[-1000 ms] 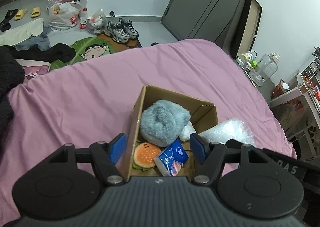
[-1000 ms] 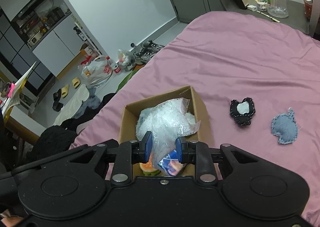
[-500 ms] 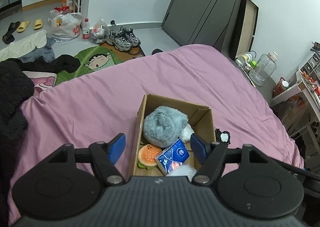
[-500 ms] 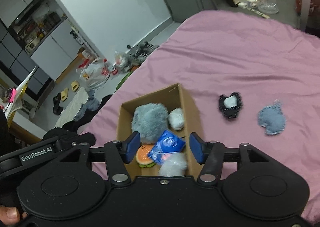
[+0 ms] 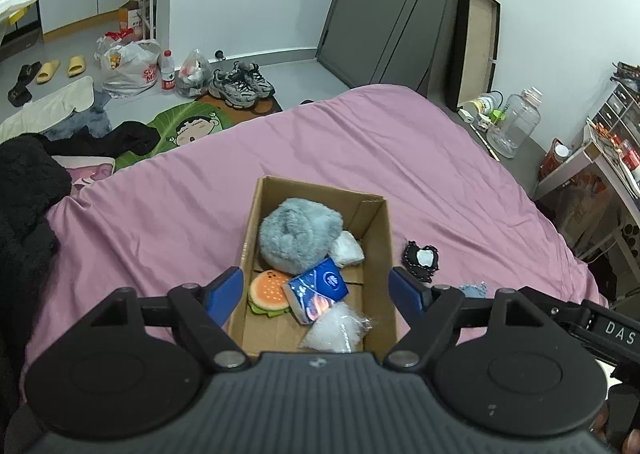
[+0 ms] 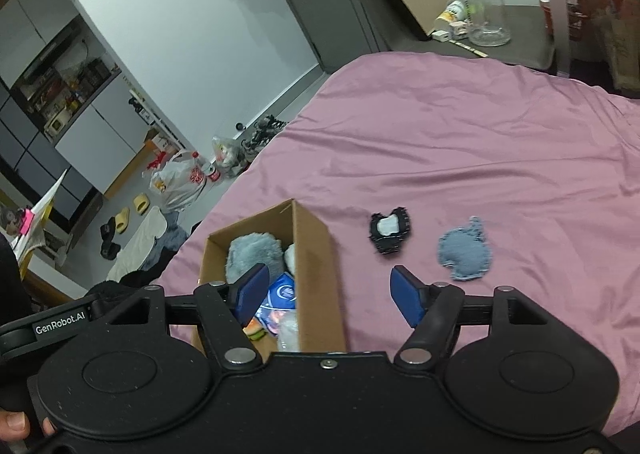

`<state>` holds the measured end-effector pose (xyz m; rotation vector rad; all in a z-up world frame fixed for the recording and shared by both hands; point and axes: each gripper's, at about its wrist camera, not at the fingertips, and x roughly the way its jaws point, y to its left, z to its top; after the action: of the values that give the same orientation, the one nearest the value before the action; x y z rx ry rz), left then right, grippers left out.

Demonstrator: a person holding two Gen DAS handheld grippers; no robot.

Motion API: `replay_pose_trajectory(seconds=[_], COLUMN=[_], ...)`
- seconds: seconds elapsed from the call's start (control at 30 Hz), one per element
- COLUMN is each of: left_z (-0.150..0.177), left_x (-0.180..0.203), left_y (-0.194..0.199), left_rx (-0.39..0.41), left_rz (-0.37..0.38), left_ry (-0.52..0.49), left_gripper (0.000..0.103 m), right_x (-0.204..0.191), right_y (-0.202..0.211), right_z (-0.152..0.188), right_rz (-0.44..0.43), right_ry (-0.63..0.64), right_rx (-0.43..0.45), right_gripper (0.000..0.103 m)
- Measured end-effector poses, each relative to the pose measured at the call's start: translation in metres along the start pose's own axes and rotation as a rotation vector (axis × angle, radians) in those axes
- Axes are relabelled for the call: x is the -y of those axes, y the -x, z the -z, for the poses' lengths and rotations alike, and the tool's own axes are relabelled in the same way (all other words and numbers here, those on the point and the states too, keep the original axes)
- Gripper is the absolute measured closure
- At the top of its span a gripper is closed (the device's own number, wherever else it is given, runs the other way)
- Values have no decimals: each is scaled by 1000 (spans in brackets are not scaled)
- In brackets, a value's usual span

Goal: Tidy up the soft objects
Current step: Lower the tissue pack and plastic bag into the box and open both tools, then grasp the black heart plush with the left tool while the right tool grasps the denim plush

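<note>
A cardboard box (image 5: 378,254) (image 6: 318,254) sits on the pink bed. Inside lie a grey fluffy plush (image 5: 298,236) (image 6: 250,254), a small white pouch (image 5: 348,250), a burger toy (image 5: 269,291), a blue tissue pack (image 5: 318,288) (image 6: 282,294) and a clear plastic bag (image 5: 336,328). Right of the box on the sheet rest a black-and-white patch (image 5: 420,260) (image 6: 390,230) and a blue denim patch (image 6: 466,252). My left gripper (image 5: 316,294) hangs open above the box. My right gripper (image 6: 328,292) is open over the box's right wall, holding nothing.
The pink sheet (image 5: 360,142) spreads wide beyond and right of the box. Black clothing (image 5: 24,214) lies at the bed's left edge. A side table with a large clear bottle (image 5: 516,122) (image 6: 484,10) stands past the far corner. Shoes and bags (image 5: 240,84) litter the floor.
My right gripper opened and let the clear plastic bag drop into the box's near end, then swung right toward the two patches. The left gripper pulled back and rose a little.
</note>
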<state>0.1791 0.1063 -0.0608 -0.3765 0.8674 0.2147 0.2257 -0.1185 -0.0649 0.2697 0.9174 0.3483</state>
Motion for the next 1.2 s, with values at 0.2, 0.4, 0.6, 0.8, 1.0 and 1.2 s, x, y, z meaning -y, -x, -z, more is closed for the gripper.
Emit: replay_pose_trajectory(seconds=[0.2, 0.4, 0.6, 0.8, 1.0, 1.2], left_z=[6, 8, 8, 7, 11, 11], left_x=[26, 54, 79, 101, 130, 152], left_y=[1, -6, -17, -41, -72, -101], left_rx=[4, 10, 30, 23, 2, -21], left_rz=[5, 1, -21, -49, -56, -61], left_ry=[-12, -31, -36, -50, -98, -119], left_gripper=[25, 25, 25, 25, 25, 28], right_x=[28, 54, 79, 108, 128, 141], right_y=[9, 8, -3, -27, -50, -76], right_z=[-3, -5, -10, -10, -4, -2], right_rz=[-1, -7, -10, -20, -76, -89], right_ry=[-34, -64, -94, -133, -156, -149], right_rx=[19, 27, 29, 18, -1, -40], right_gripper=[36, 36, 36, 37, 38, 45])
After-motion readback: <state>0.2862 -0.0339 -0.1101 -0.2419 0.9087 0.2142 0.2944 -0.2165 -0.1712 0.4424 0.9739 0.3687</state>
